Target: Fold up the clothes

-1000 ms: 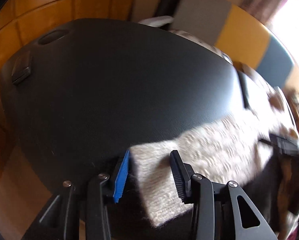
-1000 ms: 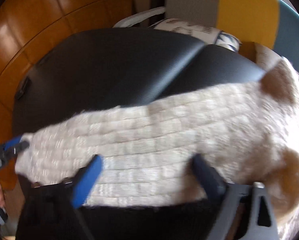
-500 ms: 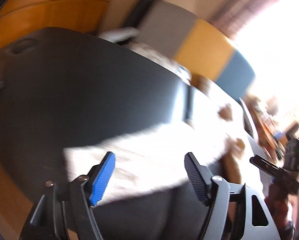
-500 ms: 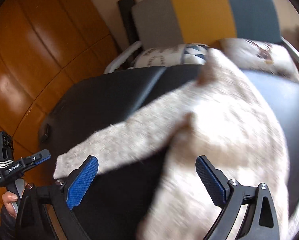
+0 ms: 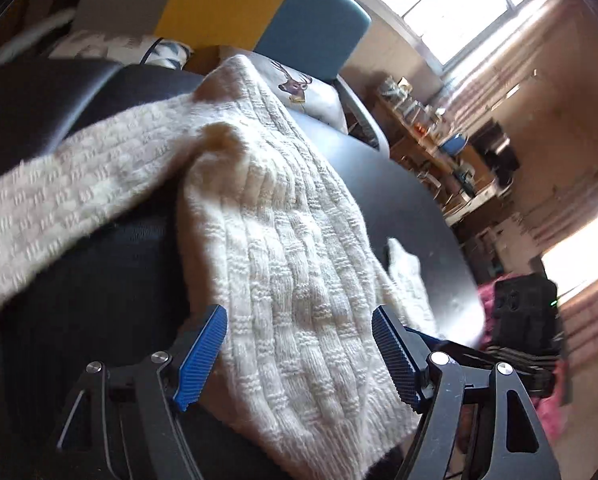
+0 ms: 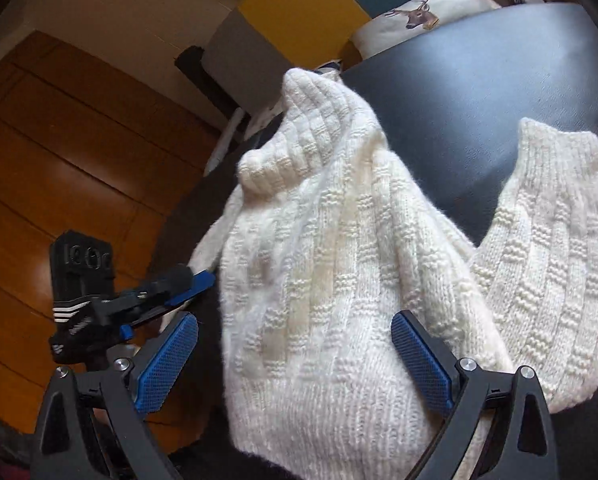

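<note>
Sweater spread on the bench, both jaws apart

Your cream, basket-weave knitted sweater (image 5: 299, 264) lies across the black, matte-topped bench (image 5: 411, 200), its body running away from you toward the ribbed collar (image 6: 299, 92). In the left wrist view one sleeve (image 5: 71, 188) stretches off to the left side, blurred; in the right wrist view the other sleeve (image 6: 555, 216) lies to the right, cuff pointing away from you.

Your left hand-held gripper (image 5: 301, 354) has its blue-padded fingers standing wide apart over the sweater's near hem, and neither pad presses the wool. Your right hand-held gripper (image 6: 299, 360) is likewise spread, its fingers either side of the knit body with no grip on it. In the right wrist view you can see the left hand-held gripper low at the left, just beside the sweater's edge.

Beyond the bench stands a chair with a grey, yellow and teal backrest (image 5: 227, 4), and a white cushion with a printed deer head (image 6: 415, 12) rests on it.
</note>
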A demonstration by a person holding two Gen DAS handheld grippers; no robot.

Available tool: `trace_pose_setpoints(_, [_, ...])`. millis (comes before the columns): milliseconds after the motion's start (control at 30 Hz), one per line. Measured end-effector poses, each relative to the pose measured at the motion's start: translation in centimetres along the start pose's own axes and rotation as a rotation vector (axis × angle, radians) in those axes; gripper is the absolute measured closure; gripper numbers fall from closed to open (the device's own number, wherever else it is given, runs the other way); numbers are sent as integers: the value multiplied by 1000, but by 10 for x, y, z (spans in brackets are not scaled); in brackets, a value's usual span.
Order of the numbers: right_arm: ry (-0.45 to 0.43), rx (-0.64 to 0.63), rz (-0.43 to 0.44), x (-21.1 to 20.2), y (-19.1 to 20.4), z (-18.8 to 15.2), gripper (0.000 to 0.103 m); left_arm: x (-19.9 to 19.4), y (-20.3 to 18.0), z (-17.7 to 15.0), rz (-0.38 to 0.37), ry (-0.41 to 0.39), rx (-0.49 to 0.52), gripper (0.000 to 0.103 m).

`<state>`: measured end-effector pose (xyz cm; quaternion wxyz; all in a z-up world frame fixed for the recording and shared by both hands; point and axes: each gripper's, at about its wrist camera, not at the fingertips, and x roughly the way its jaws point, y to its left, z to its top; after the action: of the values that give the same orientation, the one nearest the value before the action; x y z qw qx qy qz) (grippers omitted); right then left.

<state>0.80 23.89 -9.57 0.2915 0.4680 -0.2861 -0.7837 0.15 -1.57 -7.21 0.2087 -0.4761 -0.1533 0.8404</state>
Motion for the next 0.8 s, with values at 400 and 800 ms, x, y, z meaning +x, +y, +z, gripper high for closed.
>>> trace_pose_setpoints(400, [-30,-177,-124,20,13,-12,3,39,32,-10,34,56,-85,77])
trace_pose_setpoints(800, [1,-240,-227,29,17,-15,3,-25,109,-16,-67,-37,-342,47])
